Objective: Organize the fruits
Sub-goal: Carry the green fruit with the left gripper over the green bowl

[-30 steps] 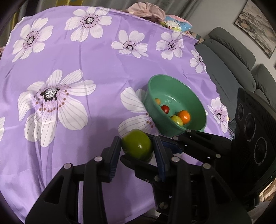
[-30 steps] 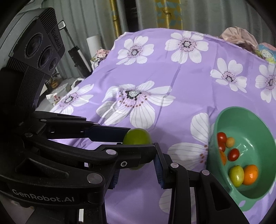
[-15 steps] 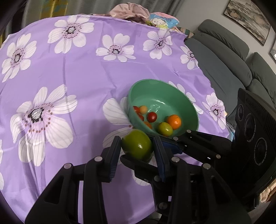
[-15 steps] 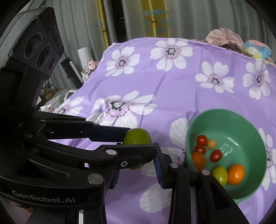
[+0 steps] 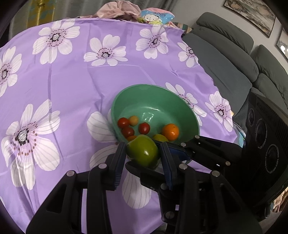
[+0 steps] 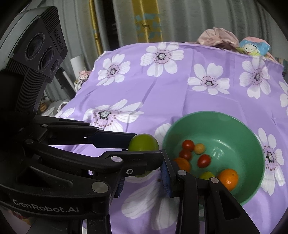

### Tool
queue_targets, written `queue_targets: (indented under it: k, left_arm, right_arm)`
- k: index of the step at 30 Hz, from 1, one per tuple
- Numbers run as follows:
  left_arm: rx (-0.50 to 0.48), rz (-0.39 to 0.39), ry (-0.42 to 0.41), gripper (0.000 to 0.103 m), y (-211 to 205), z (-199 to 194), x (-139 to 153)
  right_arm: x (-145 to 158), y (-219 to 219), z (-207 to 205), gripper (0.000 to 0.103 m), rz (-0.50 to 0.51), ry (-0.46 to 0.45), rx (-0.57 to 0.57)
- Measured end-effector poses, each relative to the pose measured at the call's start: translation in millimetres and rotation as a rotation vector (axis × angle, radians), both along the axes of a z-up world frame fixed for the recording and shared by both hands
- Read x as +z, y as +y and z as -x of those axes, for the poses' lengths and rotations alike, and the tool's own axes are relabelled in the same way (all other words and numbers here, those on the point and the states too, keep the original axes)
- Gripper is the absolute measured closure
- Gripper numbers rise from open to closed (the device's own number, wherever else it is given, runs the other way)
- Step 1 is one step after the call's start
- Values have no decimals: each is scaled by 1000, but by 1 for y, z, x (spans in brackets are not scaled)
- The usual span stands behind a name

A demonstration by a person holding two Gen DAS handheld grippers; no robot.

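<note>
My left gripper (image 5: 142, 153) is shut on a green apple (image 5: 142, 152) and holds it just above the near rim of the green bowl (image 5: 156, 93). The bowl holds several cherry tomatoes (image 5: 144, 127), an orange (image 5: 170, 132) and a yellow-green fruit (image 5: 160, 137). In the right wrist view the apple (image 6: 143, 143) sits between the left gripper's fingers, left of the bowl (image 6: 252, 133). My right gripper (image 6: 144, 178) is open and empty, right under the left gripper and beside the bowl.
A purple cloth with white flowers (image 5: 63, 75) covers the table. A grey sofa (image 5: 234, 59) stands to the right. Pink cloth and a toy (image 5: 154, 15) lie at the far edge. A curtain (image 6: 144, 21) hangs behind the table.
Both grippers moved toward the bowl. The apple, still held, now sits over the bowl's near rim, and the bowl looks closer and more central in both views.
</note>
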State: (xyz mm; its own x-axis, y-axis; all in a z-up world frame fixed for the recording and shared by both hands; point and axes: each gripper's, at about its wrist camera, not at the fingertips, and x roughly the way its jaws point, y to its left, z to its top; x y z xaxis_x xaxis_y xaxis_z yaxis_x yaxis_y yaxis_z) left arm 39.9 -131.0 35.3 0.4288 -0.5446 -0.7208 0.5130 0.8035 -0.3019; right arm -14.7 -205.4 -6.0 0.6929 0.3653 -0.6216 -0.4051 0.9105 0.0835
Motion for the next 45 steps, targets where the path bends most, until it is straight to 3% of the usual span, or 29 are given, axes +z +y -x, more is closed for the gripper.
queue_targets:
  k: [16, 45]
  left_arm:
    - [-79, -24, -11, 65, -41, -23, -3]
    - [-114, -44, 63, 65, -75, -53, -35]
  right_arm:
    - [-5, -39, -15, 66, -25, -9, -80]
    - [-27, -63, -44, 66, 6, 105, -118]
